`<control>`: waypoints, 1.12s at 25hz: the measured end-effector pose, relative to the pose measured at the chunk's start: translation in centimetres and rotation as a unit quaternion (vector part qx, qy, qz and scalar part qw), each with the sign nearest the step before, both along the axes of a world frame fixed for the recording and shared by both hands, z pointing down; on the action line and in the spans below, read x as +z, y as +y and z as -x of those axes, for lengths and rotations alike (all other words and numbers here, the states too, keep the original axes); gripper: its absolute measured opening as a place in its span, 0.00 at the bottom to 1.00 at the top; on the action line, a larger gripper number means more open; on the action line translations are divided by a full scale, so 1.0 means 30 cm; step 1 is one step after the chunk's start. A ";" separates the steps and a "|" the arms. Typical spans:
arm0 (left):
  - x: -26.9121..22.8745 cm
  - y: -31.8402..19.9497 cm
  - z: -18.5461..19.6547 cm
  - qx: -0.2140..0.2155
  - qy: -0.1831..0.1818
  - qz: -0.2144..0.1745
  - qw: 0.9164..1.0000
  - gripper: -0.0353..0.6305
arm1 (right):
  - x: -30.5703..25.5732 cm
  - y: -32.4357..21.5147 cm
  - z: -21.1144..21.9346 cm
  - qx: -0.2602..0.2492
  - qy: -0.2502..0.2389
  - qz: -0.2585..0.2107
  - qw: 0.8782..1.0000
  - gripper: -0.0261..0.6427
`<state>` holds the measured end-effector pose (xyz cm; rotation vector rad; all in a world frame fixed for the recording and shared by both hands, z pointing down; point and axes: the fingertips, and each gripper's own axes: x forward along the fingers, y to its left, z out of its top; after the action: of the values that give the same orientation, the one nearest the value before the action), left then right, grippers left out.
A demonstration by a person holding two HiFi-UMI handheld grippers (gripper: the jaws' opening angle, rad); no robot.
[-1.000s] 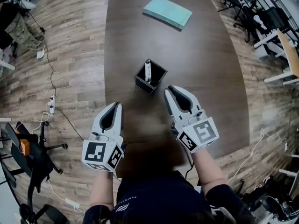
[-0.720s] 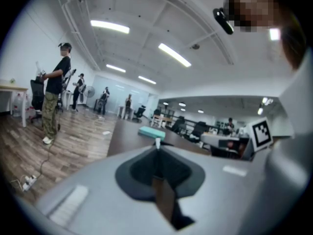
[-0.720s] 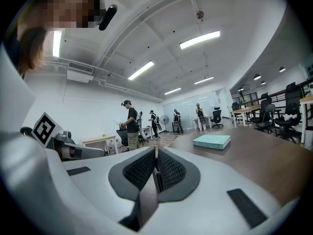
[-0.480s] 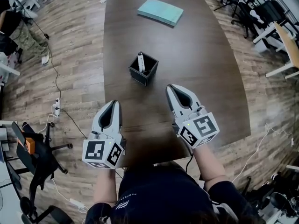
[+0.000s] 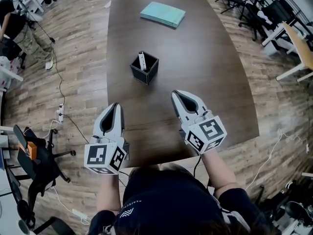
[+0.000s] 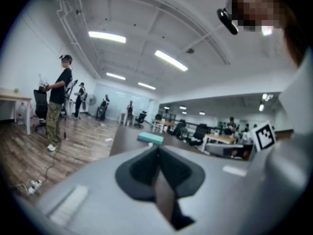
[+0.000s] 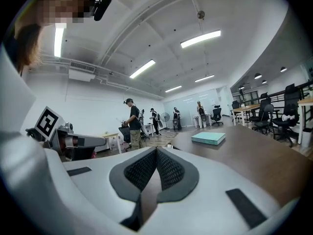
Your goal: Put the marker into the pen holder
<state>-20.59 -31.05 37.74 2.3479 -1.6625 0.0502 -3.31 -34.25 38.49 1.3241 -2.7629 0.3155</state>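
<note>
A white marker point(image 5: 142, 60) stands upright inside the black square pen holder point(image 5: 145, 69) on the dark brown table point(image 5: 195, 58). My right gripper point(image 5: 175, 96) is shut with nothing in it, over the table's near part, to the right of and nearer than the holder. At the table's near left edge my left gripper point(image 5: 115, 107) is shut and holds nothing. In the left gripper view the left gripper point(image 6: 157, 149) has its jaws together, and the right gripper point(image 7: 156, 151) shows the same in its own view.
A teal book point(image 5: 163, 13) lies at the table's far end, also seen as the teal book point(image 7: 209, 138) in the right gripper view. Office chairs point(image 5: 259, 18) and desks stand to the right. Cables point(image 5: 58, 111) and a black chair base point(image 5: 34, 160) lie on the wooden floor at left. Several people stand in the distance.
Both grippers have drawn back toward the near table edge, away from the pen holder. The right gripper's jaws have come together. The marker stays in the holder.
</note>
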 end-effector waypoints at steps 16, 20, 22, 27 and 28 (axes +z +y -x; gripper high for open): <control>-0.018 0.085 0.002 -0.001 -0.005 -0.001 1.000 0.08 | -0.020 0.064 0.002 -0.007 -0.001 0.001 1.000 0.04; -0.021 0.085 0.011 -0.002 -0.006 -0.001 1.000 0.08 | -0.013 0.067 0.001 -0.007 0.001 0.005 1.000 0.04; -0.020 0.085 0.013 -0.001 -0.006 -0.001 1.000 0.08 | -0.009 0.068 0.002 -0.007 0.001 0.007 1.000 0.04; -0.023 0.089 0.013 0.006 -0.009 -0.001 1.000 0.08 | -0.013 0.064 -0.007 -0.003 0.001 0.010 1.000 0.04; -0.022 0.087 0.014 0.006 -0.010 -0.001 1.000 0.08 | -0.011 0.063 -0.010 -0.002 0.001 0.012 1.000 0.04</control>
<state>-21.01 -28.43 37.09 2.3658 -1.6574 0.0745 -3.02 -32.36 38.14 1.3124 -2.7512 0.3461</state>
